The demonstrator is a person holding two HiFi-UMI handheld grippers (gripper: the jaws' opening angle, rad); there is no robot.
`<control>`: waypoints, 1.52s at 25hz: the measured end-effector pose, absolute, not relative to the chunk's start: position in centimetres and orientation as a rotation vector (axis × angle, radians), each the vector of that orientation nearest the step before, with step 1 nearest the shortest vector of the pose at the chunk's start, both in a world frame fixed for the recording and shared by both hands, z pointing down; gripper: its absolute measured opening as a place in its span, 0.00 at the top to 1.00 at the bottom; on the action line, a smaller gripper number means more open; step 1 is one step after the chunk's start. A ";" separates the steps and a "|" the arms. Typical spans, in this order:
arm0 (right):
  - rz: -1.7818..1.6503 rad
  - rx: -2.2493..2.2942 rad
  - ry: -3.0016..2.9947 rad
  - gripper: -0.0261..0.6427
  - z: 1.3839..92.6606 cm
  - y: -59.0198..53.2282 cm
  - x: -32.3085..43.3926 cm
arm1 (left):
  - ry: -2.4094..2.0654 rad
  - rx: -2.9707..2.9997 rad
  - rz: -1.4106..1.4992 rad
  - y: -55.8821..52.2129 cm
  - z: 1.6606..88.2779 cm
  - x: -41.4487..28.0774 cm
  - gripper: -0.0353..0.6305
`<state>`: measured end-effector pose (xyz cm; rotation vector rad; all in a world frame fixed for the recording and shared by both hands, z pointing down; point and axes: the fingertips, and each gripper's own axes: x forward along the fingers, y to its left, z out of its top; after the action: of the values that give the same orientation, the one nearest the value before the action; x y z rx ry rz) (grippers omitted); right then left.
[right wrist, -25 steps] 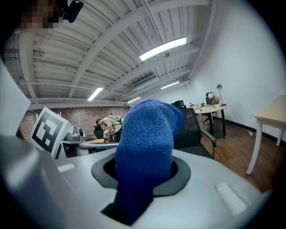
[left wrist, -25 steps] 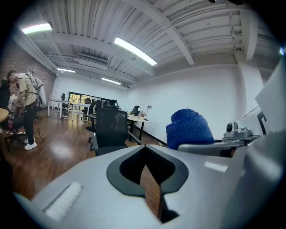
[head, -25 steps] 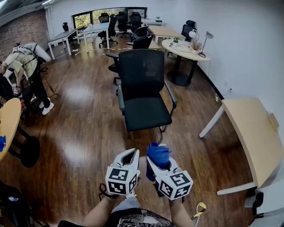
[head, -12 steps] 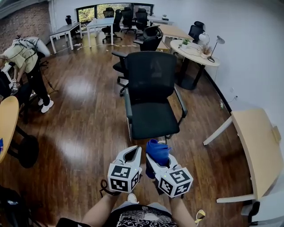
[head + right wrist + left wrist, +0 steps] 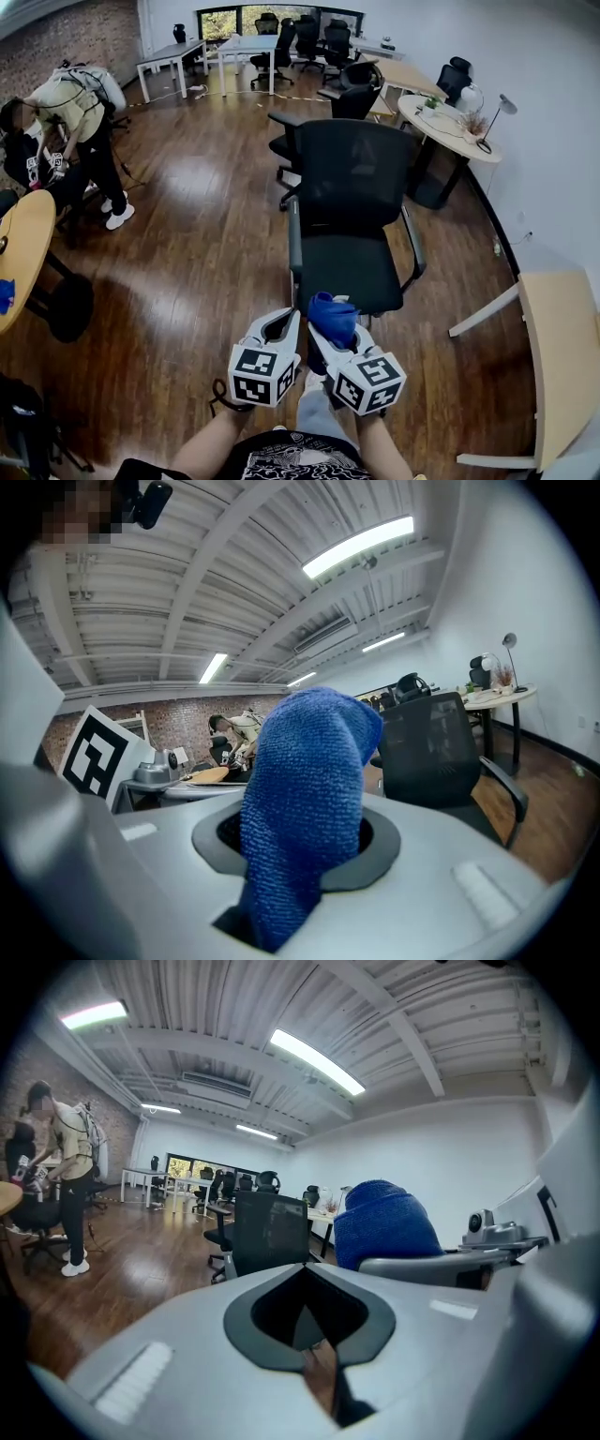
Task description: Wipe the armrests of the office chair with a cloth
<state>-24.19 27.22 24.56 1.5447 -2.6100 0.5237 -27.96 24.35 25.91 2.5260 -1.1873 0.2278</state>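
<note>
A black office chair with a mesh back stands on the wood floor just ahead of both grippers. Its left armrest and right armrest are grey-black bars. My right gripper is shut on a blue cloth, which bulges up between its jaws. My left gripper sits beside it, shut with nothing in it. Both hover short of the seat's front edge. In the left gripper view the chair shows ahead and the cloth at right.
A person bends over another chair at the far left. A round wooden table is at the left edge, a light desk at the right, a round table with lamps behind, more chairs and desks at the back.
The chair has come closer and now sits just ahead of the grippers; the view shifted forward. Both grippers keep the same pose, the cloth still held in the right one.
</note>
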 end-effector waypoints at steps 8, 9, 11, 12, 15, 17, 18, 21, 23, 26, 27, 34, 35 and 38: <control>0.489 1.400 -2.687 0.76 23.5 16.5 -21.7 | -1.317 2.467 0.216 14.2 25.6 -25.3 0.94; 0.492 1.385 -2.691 0.76 23.5 15.3 -21.2 | -1.328 2.461 0.217 13.0 25.6 -24.7 0.94; 0.500 1.356 -2.700 0.76 23.5 12.9 -20.0 | -1.346 2.449 0.222 10.8 25.5 -23.6 0.94; 0.503 1.344 -2.706 0.76 23.5 11.8 -19.5 | -1.353 2.445 0.227 9.8 25.5 -23.0 0.94; 0.501 1.305 -2.723 0.76 23.7 9.1 -18.2 | -1.378 2.435 0.236 7.2 25.7 -21.8 0.94; 0.493 1.272 -2.727 0.76 24.2 7.5 -18.0 | -1.399 2.427 0.235 5.7 26.0 -21.6 0.94; 0.490 1.256 -2.727 0.76 24.5 6.8 -18.1 | -1.410 2.423 0.237 5.1 26.1 -21.6 0.94; 0.480 1.212 -2.729 0.76 25.4 4.7 -18.2 | -1.447 2.405 0.248 3.5 26.9 -21.7 0.94; 0.460 1.190 -2.726 0.76 26.0 3.1 -18.2 | -1.468 2.390 0.247 2.1 27.6 -21.8 0.94; 0.444 1.166 -2.722 0.76 27.0 0.8 -18.5 | -1.493 2.381 0.235 -0.2 28.5 -22.3 0.94; 0.444 1.159 -2.721 0.76 27.4 -0.1 -18.6 | -1.498 2.380 0.228 -1.1 28.8 -22.5 0.94; 0.423 1.133 -2.703 0.76 30.3 -7.1 -20.2 | -1.481 2.388 0.184 -8.2 31.2 -23.7 0.94; 0.425 1.134 -2.693 0.76 30.6 -7.9 -20.7 | -1.468 2.383 0.183 -9.0 31.6 -24.1 0.94; 0.425 1.135 -2.660 0.76 32.0 -11.1 -22.3 | -1.435 2.367 0.179 -11.9 33.3 -25.3 0.94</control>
<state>-22.30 -11.07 31.99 1.1353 -2.6601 0.4250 -25.29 -11.90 33.35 2.3673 -1.4349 0.1790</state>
